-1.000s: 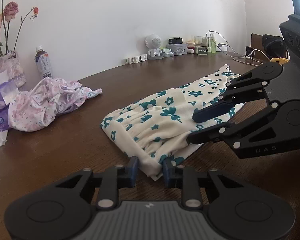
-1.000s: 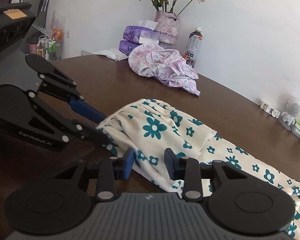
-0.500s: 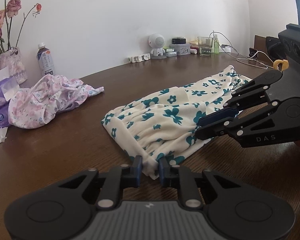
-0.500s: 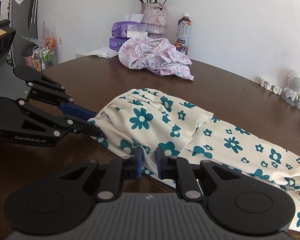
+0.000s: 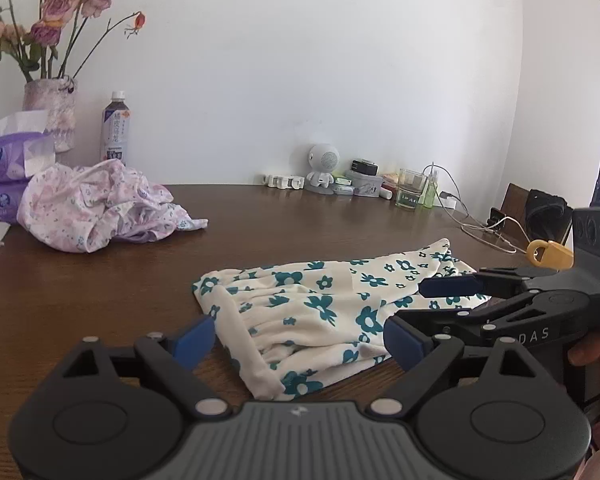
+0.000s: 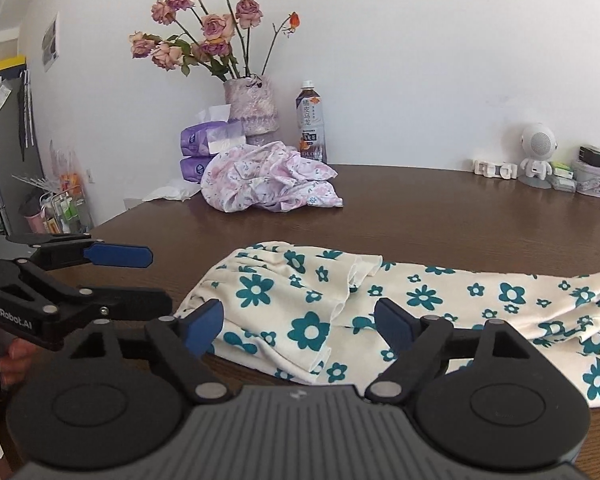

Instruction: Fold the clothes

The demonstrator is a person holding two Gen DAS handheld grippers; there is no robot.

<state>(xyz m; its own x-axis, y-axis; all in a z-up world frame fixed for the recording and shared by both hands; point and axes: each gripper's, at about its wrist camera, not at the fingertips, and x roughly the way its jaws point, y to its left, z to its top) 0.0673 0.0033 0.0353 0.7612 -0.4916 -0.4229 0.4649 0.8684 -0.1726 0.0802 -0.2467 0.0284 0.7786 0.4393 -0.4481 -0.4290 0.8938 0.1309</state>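
The flower-print garment is laid lengthwise on the desk. Both the left tool and right tool are spread, empty. Gathered waistband layers could be pinched unevenly, skewing any fold.

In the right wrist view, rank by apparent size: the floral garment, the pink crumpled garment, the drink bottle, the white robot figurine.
1. Floral garment, though nearest the camera.
2. Pink crumpled garment.
3. Drink bottle.
4. White robot figurine, similar to the bottle; ranking unsure.
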